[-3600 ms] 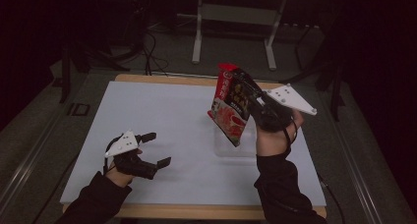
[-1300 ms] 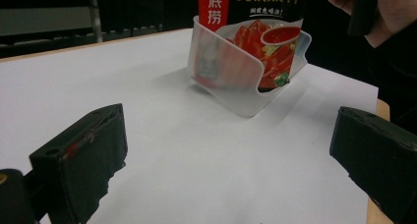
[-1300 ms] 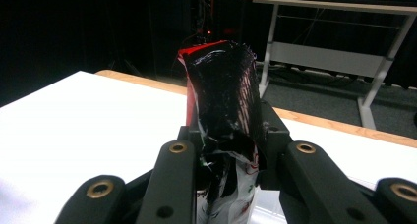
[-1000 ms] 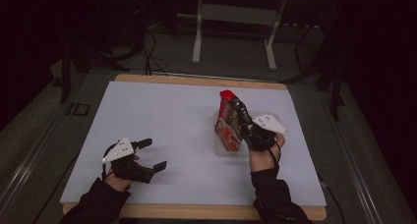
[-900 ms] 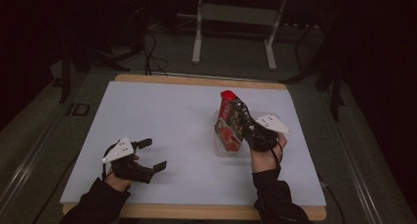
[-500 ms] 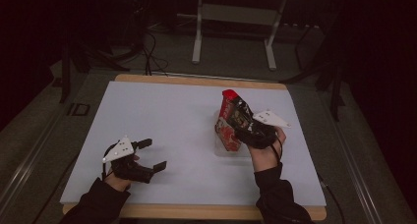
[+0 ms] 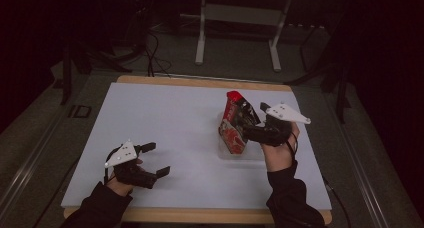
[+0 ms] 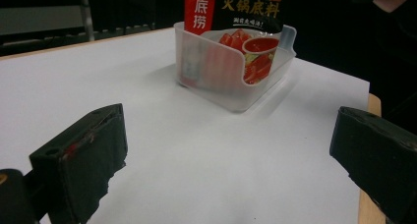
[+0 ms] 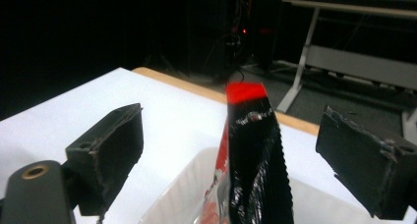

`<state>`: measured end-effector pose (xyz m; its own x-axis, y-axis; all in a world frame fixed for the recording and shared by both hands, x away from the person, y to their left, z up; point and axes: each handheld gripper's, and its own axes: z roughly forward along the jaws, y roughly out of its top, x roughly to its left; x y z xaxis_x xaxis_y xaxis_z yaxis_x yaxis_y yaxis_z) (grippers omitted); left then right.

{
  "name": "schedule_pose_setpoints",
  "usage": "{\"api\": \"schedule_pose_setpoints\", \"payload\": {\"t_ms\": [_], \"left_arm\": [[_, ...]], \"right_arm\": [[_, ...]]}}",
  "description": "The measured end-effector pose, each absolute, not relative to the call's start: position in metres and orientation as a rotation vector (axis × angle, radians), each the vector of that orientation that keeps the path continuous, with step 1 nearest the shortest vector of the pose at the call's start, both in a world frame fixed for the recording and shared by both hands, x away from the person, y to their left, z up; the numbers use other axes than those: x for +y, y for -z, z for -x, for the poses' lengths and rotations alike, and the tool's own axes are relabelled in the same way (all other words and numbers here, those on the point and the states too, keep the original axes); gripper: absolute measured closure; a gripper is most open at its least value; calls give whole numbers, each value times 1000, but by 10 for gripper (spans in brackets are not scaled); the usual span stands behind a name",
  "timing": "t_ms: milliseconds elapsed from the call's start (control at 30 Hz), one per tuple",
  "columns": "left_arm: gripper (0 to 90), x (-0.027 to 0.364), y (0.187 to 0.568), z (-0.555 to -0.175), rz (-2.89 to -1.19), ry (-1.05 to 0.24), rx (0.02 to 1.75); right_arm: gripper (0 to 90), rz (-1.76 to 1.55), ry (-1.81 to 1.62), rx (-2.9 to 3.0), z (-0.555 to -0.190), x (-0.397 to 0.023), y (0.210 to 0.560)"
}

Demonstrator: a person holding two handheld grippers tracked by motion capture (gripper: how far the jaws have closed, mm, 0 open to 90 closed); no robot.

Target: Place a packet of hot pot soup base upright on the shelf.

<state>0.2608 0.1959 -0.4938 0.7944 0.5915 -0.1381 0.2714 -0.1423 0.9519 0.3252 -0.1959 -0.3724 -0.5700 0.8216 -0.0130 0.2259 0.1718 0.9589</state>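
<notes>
A red and black foil packet [image 7: 234, 122] stands upright in a clear plastic bin [image 7: 239, 154] on the right half of the white table [image 7: 165, 113]. My right gripper [image 7: 256, 122] is at the packet's upper right, open. In the right gripper view the packet's top edge [image 9: 253, 135] rises between the spread jaws, apart from both pads, above the bin's rim [image 9: 177, 194]. My left gripper [image 7: 157, 159] rests open near the front left, holding nothing. In the left gripper view it faces the bin [image 8: 231, 86] and the packet [image 8: 236, 8] from a distance.
The table's wooden edge [image 7: 200, 82] runs along the far side, with a metal stand [image 7: 237, 33] and cables on the dark floor behind. The white surface between my left gripper and the bin is bare.
The right gripper brought the packet down from above into the bin, then its jaws opened off it. The left gripper has hardly moved.
</notes>
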Motion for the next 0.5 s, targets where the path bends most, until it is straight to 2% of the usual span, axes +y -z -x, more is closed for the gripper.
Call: {"api": "schedule_pose_setpoints", "payload": {"t_ms": [500], "left_arm": [[14,196,495,-260,-1732,-311,670]], "right_arm": [[131,-810,-1495,1980,-302,-178,364]]}}
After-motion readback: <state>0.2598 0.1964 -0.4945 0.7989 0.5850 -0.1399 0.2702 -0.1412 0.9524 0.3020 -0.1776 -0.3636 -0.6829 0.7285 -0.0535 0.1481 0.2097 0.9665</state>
